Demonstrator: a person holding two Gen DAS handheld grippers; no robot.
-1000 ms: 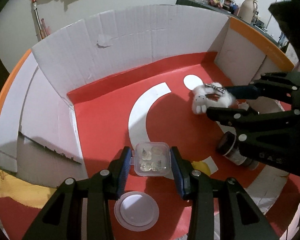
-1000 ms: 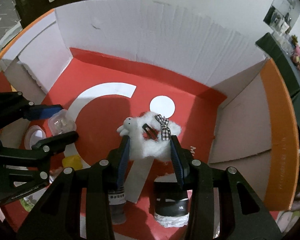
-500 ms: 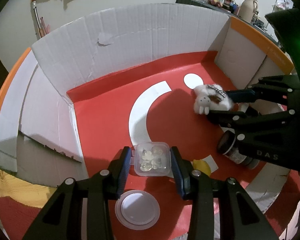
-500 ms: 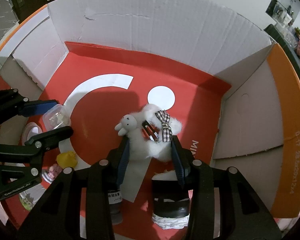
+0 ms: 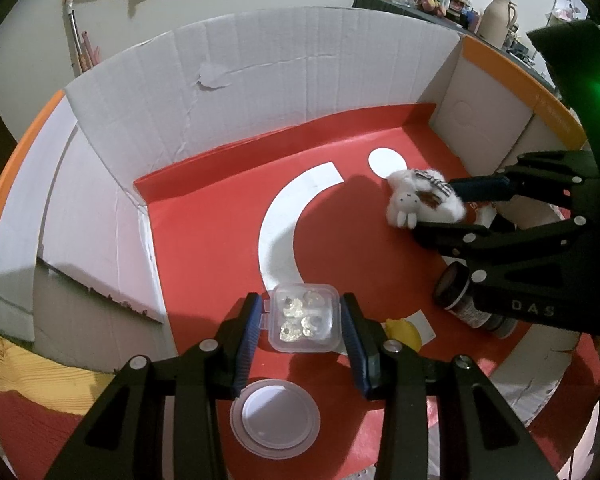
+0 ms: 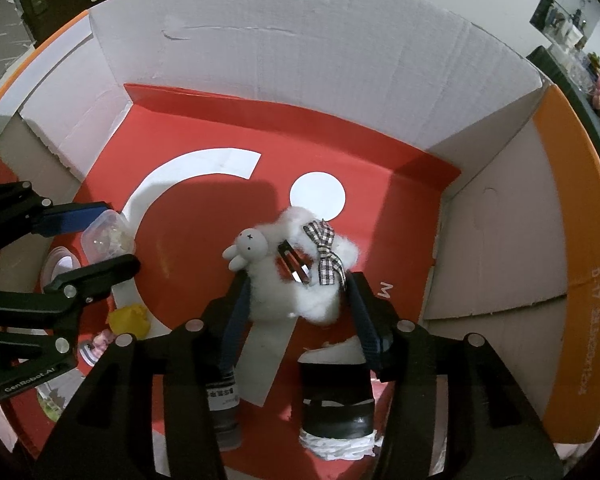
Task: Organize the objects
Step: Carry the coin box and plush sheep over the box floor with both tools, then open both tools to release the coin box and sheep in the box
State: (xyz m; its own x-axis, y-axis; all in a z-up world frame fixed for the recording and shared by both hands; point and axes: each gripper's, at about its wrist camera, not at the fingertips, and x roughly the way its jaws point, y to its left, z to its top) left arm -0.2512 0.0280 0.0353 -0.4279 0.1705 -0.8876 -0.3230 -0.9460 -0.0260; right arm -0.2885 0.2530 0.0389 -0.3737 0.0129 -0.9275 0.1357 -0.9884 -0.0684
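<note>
A fluffy white plush clip [image 6: 276,292] with a bunny face, a checked bow and a dark hair clip lies on the red floor of the cardboard box [image 6: 300,92]. My right gripper [image 6: 298,280] straddles it with its jaws opening, and a gap shows at the right pad. In the left wrist view the plush clip [image 5: 408,200] sits at the tips of my right gripper [image 5: 438,206]. My left gripper [image 5: 301,304] is shut on a small clear plastic box [image 5: 302,316] of shiny trinkets near the box's front left. That clear box [image 6: 104,232] and my left gripper [image 6: 116,236] also show in the right wrist view.
White cardboard walls [image 5: 260,80] ring the red floor. A round white lid [image 5: 275,420] lies under my left gripper, a yellow lump [image 5: 404,334] beside it. A dark jar [image 5: 454,292] lies on its side. Another dark jar [image 6: 334,404] and a small bottle [image 6: 222,408] sit below my right gripper.
My right gripper's jaws have spread apart off the plush clip, which now rests on the box floor. The left gripper and its clear box have not moved.
</note>
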